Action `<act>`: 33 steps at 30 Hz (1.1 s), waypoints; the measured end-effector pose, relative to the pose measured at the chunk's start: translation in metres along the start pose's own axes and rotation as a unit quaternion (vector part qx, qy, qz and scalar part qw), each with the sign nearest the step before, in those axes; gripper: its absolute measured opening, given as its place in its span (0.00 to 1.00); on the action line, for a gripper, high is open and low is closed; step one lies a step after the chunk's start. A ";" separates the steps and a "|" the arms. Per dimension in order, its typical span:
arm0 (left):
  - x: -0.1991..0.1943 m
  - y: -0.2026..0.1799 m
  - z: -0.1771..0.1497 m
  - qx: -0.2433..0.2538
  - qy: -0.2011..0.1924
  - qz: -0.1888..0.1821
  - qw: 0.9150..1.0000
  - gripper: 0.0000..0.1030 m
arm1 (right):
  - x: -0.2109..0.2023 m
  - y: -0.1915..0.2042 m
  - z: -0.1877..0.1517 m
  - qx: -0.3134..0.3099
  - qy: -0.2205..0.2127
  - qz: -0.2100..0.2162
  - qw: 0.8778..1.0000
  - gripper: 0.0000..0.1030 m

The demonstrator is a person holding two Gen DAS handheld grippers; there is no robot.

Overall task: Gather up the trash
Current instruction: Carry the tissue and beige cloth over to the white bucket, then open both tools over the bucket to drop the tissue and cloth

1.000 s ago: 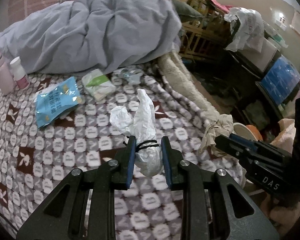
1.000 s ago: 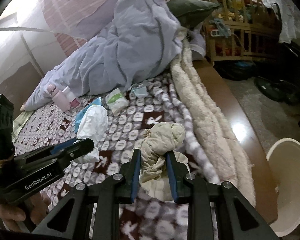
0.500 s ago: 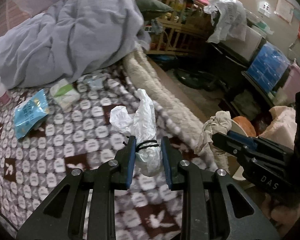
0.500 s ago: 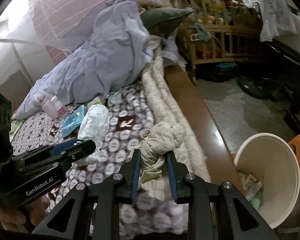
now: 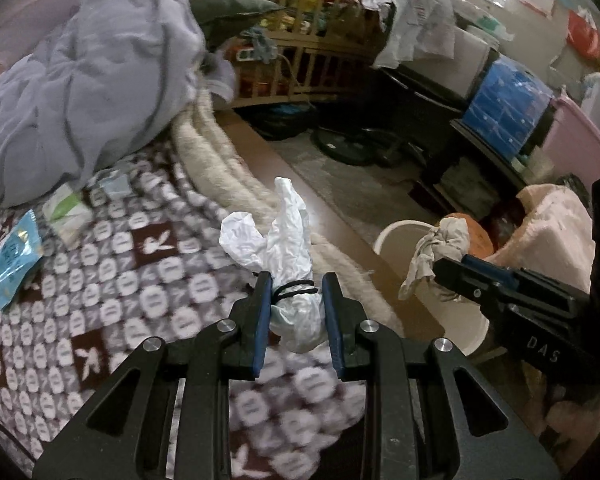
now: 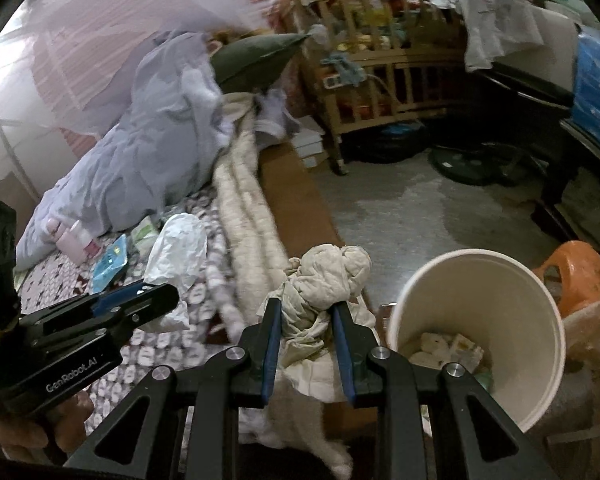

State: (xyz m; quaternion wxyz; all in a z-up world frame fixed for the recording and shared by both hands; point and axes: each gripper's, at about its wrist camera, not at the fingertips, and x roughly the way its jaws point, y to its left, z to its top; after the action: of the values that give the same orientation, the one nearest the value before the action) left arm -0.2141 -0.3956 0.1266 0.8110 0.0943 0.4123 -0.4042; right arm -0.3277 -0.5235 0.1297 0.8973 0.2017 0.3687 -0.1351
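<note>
My left gripper (image 5: 294,294) is shut on a white crumpled plastic bag (image 5: 288,236) tied with a black band, held above the patterned blanket near the bed's edge. My right gripper (image 6: 306,314) is shut on a beige crumpled wad of tissue (image 6: 324,280). That wad hangs just left of a white bin (image 6: 476,332) on the floor, which holds several scraps. In the left wrist view the right gripper (image 5: 452,272) with its beige wad (image 5: 440,252) sits in front of the bin (image 5: 404,232). In the right wrist view the left gripper (image 6: 156,300) shows with the white bag (image 6: 178,248).
On the bed lie a blue snack wrapper (image 5: 14,256), a green-white packet (image 5: 64,210), pink bottles (image 6: 74,242) and a grey duvet (image 5: 88,84). A fluffy cream blanket (image 6: 246,216) lines the bed edge. An orange stool (image 6: 576,276), a fan base (image 6: 476,164) and a wooden crib (image 6: 380,80) stand on the floor.
Both grippers have swung right from over the bed toward its edge, each still holding its trash. The white bin has come fully into view beside the right gripper.
</note>
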 end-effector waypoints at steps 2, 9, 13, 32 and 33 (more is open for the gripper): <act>0.004 -0.007 0.001 0.004 0.002 -0.004 1.000 0.22 | -0.004 -0.012 -0.001 0.008 -0.002 -0.009 1.000 0.24; 0.020 -0.042 0.007 0.028 0.013 -0.033 0.999 0.22 | -0.012 -0.044 -0.006 0.030 -0.001 -0.041 0.999 0.24; 0.030 -0.063 0.009 0.045 0.020 -0.047 0.998 0.22 | -0.015 -0.063 -0.010 0.043 0.003 -0.057 0.997 0.24; 0.078 -0.111 0.022 0.075 0.060 -0.098 0.990 0.22 | -0.012 -0.121 -0.019 0.098 0.013 -0.091 0.991 0.24; 0.080 -0.113 0.022 0.076 0.061 -0.101 0.990 0.22 | -0.012 -0.125 -0.020 0.102 0.013 -0.092 0.990 0.24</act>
State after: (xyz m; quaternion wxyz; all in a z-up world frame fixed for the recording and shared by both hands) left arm -0.2569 -0.5266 0.1015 0.7301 0.1382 0.4361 -0.5077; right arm -0.3965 -0.6232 0.0924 0.8508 0.2594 0.3817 -0.2513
